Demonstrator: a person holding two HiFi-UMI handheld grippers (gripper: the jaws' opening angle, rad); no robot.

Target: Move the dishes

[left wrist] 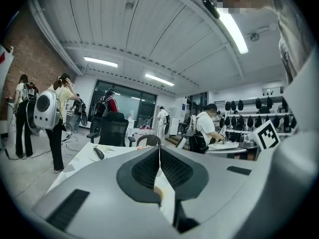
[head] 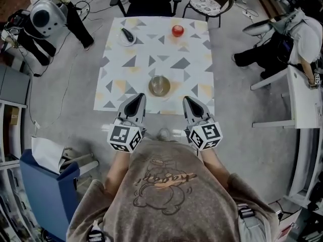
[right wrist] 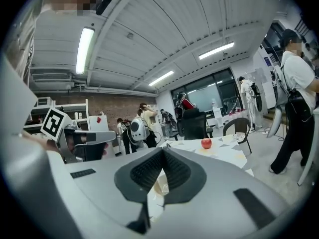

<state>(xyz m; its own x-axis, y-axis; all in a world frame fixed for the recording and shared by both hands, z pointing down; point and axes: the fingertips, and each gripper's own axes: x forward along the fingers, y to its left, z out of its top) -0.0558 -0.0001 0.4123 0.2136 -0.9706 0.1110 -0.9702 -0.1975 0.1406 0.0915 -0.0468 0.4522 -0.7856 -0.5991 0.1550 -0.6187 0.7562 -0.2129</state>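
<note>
Head view: both tools are held low at the near edge of the table [head: 151, 59], pointing across it. The left gripper [head: 137, 98] is at lower centre-left and the right gripper [head: 190, 101] at lower centre-right. Both pairs of jaws are drawn together with nothing in them. The bowl [head: 159, 85] sits on the cloth just ahead, in the gap between the two tips and a shade nearer my left one. It is round, so there is no long axis to line up on. A plate [head: 126, 37] lies far up at the upper left with a dark object [head: 126, 34] on it, angled diagonally. An apple [head: 177, 31] stands far up toward the upper right. Both are well apart from either tool.

Left gripper view: the left gripper [left wrist: 159, 151] has its pads closed tip to tip and is empty. A pale sliver low behind the jaws is probably the bowl [left wrist: 159, 192], though too little shows to be sure. The plate [left wrist: 98, 154] sits off to the left of my line, well beyond.

Right gripper view: the right gripper [right wrist: 162, 152] also has its pads meeting at the tip and holds nothing. The bowl [right wrist: 160, 185] shows through the slot just under the tips, close ahead and slightly left. The apple [right wrist: 206, 143] is further off to the right.

My judgement is that the bowl is the first dish within reach, and the coming move turns on it lying ahead and inward of both tools. Whichever takes it must part its jaws and come in toward the centre line over the rim.
</note>
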